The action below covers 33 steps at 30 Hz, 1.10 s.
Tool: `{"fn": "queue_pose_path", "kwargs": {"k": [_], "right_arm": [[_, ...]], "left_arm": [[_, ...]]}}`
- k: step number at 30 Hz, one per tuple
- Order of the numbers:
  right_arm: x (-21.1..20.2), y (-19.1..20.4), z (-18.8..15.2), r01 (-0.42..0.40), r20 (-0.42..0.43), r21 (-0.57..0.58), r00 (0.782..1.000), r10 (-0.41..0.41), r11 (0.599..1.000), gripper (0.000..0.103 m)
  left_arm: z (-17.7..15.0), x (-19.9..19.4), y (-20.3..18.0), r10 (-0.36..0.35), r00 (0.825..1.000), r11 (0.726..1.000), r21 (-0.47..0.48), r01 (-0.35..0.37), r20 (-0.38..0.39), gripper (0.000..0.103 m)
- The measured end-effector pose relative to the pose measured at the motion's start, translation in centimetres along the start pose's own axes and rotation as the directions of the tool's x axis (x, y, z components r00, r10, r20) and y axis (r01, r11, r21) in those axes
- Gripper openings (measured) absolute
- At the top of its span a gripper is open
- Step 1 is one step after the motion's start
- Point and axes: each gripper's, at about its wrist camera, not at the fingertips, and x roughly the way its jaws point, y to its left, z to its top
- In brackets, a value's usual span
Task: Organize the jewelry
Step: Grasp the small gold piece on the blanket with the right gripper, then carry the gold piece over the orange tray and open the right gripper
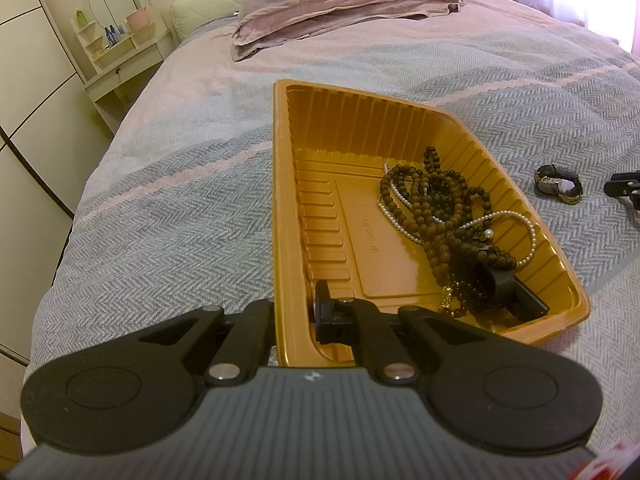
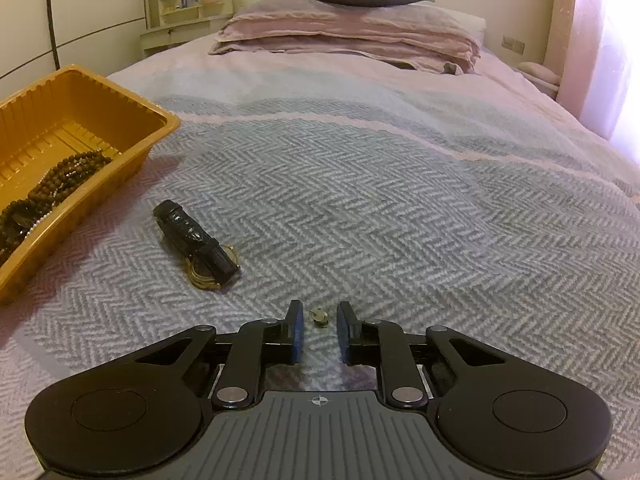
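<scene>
My left gripper (image 1: 294,316) is clamped shut on the near wall of the gold plastic tray (image 1: 280,184), one finger outside the rim and the other inside, holding it on the bedspread (image 1: 160,208). Inside the tray, toward its right half, lies a tangle of brown bead strands (image 1: 436,200) with a white pearl string (image 1: 516,220) looping through them; a black strap (image 1: 508,284) rests at the near right corner, and something gold glints under it, too small for me to name. Out on the bedspread to the right of the tray sits a wristwatch with a dark band (image 1: 558,182).

My right gripper (image 2: 319,326) points down at the bedspread, well apart from the tray. Its jaws stand apart, with a small gold piece (image 2: 320,317), perhaps an earring, lying between the blue pads (image 2: 297,332); the pads do not touch it. To the left and farther off, between me and the tray, lies the watch on its side, band dark, gold case at the near end. Pillows (image 2: 348,28) are stacked at the head of the bed
</scene>
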Motion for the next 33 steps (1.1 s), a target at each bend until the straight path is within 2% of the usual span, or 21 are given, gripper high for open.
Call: {"fn": "queue_pose_path", "kwargs": {"k": [1, 11, 22, 33], "right_arm": [[0.0, 0.0, 0.0, 0.001, 0.001, -0.005, 1.0, -0.001, 1.0, 0.006], [-2.8, 1.9, 0.0, 0.039, 0.088, -0.106, 0.996, -0.03, 0.994, 0.006], [-4.9, 4.8, 2.7, -0.03, 0.151, -0.165, 0.987, 0.056, 0.986, 0.006], [-5.2, 7.8, 5.3, -0.129, 0.167, -0.205, 0.972, 0.164, 0.97, 0.006]], "left_arm": [[0.0, 0.0, 0.0, 0.0, 1.0, 1.0, 0.0, 0.0, -0.001, 0.003], [-0.1, 0.1, 0.0, -0.001, 1.0, 1.0, 0.0, 0.001, 0.0, 0.003], [0.0, 0.1, 0.0, -0.004, 1.0, 1.0, -0.002, 0.004, 0.0, 0.003], [-0.1, 0.1, 0.1, -0.004, 1.0, 1.0, -0.001, 0.004, 0.0, 0.003]]}}
